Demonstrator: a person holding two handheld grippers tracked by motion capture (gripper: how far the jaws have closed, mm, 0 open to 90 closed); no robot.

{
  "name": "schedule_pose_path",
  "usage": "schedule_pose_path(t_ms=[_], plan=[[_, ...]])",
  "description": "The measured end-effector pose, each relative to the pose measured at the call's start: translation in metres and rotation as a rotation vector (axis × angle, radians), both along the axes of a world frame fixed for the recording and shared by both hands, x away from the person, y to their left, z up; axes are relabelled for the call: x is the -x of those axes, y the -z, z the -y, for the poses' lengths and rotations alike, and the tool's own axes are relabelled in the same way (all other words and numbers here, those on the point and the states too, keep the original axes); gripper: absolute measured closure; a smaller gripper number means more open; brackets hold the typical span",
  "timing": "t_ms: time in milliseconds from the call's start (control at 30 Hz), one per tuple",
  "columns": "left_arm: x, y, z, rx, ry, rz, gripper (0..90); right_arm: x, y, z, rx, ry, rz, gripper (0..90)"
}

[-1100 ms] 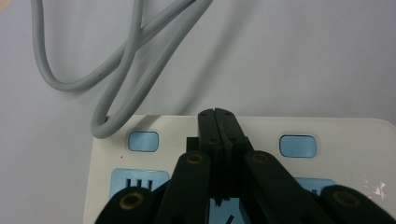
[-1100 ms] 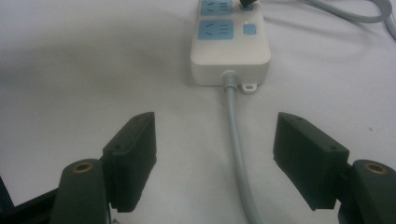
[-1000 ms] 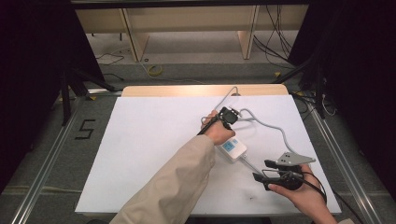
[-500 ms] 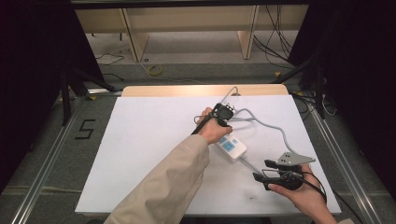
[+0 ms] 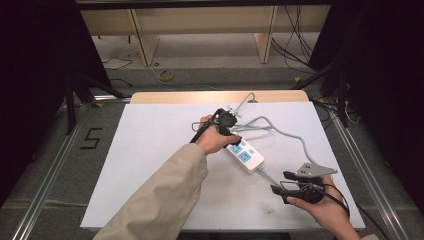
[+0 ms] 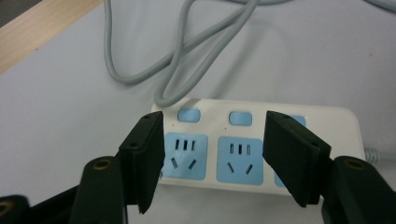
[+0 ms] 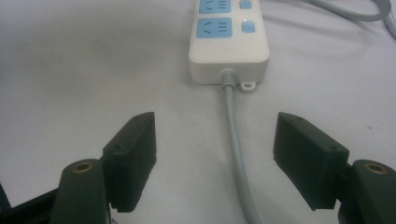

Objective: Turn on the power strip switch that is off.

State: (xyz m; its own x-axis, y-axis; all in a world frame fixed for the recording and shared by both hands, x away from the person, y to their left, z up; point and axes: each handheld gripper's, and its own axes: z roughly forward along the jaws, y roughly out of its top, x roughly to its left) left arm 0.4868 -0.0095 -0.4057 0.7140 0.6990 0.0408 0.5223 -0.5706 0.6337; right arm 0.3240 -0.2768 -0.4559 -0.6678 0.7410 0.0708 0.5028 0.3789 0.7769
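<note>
While the white power strip (image 5: 244, 153) lay flat near the middle of the white surface (image 5: 150, 165), the left gripper (image 5: 226, 120) hovered just above its far end, held by the left hand (image 5: 212, 140). Its jaws had just been opening and stood apart with nothing pressed between them. The left gripper view looked straight down past the left gripper (image 6: 212, 154) onto the power strip (image 6: 261, 140): 2 blue sockets sat framed between the jaws, a 3rd was half hidden behind one jaw, and small blue switches lined the edge above them. That view also showed the grey cable (image 6: 187, 60) looped on the surface just beyond the strip, detail too small to read from the high view. The right gripper (image 5: 280, 182) rested low at the near right of the surface, apart from the strip, its jaws wide with nothing clamped. In the right gripper view the right gripper (image 7: 215, 158) faced the strip's (image 7: 229, 42) cord end, and the cable (image 7: 236, 154) ran from the strip toward the camera between the jaws, touching neither.
</note>
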Motion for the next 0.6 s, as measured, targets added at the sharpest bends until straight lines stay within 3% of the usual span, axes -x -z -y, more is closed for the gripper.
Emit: schedule_pose_path(t_ms=[400, 600], plan=[[0.015, 0.002, -0.040, 0.022, -0.012, -0.002, 29.3, 0.000, 0.000, 0.000, 0.001, 0.003, -0.003, 30.6], [0.026, 0.001, -0.058, 0.035, -0.034, 0.030, 25.3, 0.000, 0.000, 0.000, 0.003, 0.001, -0.003, 30.6]])
